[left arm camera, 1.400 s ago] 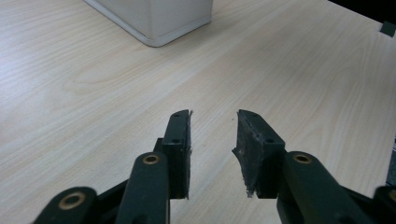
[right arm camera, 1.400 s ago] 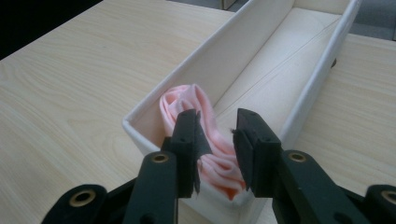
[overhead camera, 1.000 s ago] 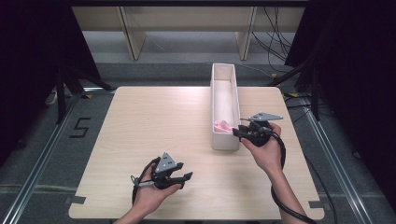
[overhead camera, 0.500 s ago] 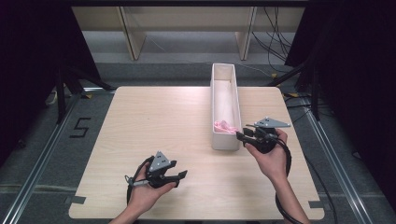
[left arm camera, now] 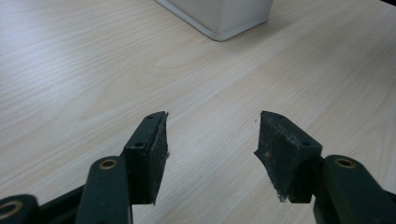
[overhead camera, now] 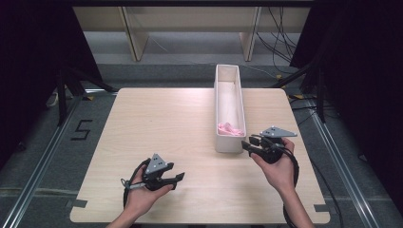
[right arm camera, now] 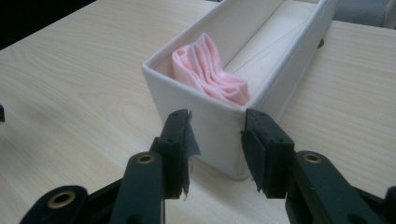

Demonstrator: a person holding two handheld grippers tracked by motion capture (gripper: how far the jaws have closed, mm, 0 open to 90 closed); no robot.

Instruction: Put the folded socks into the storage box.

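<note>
A long white box (overhead camera: 228,109) stands on the table's right half, running away from me. A folded pink cloth (overhead camera: 229,128) lies in its near end, seen close in the right gripper view (right arm camera: 205,70). My right gripper (overhead camera: 247,144) hovers by the box's near right corner. Its jaws have just been opening and nothing is between them (right arm camera: 217,123), the box wall (right arm camera: 159,70) lying just beyond the tips. My left gripper (overhead camera: 178,178) is low over the table near the front edge, open and empty (left arm camera: 212,126) after widening a little.
The pale wooden table (overhead camera: 161,123) has bare surface left of the box. The box's corner (left arm camera: 224,18) lies well ahead of the left jaws. Cables and shelf legs (overhead camera: 135,42) stand beyond the far edge, and dark curtains flank both sides.
The right gripper has drawn back from the box's near end toward the person, and its jaws stand wider. The left gripper shifted slightly left, jaws slightly wider. The pink cloth stays in the box.
</note>
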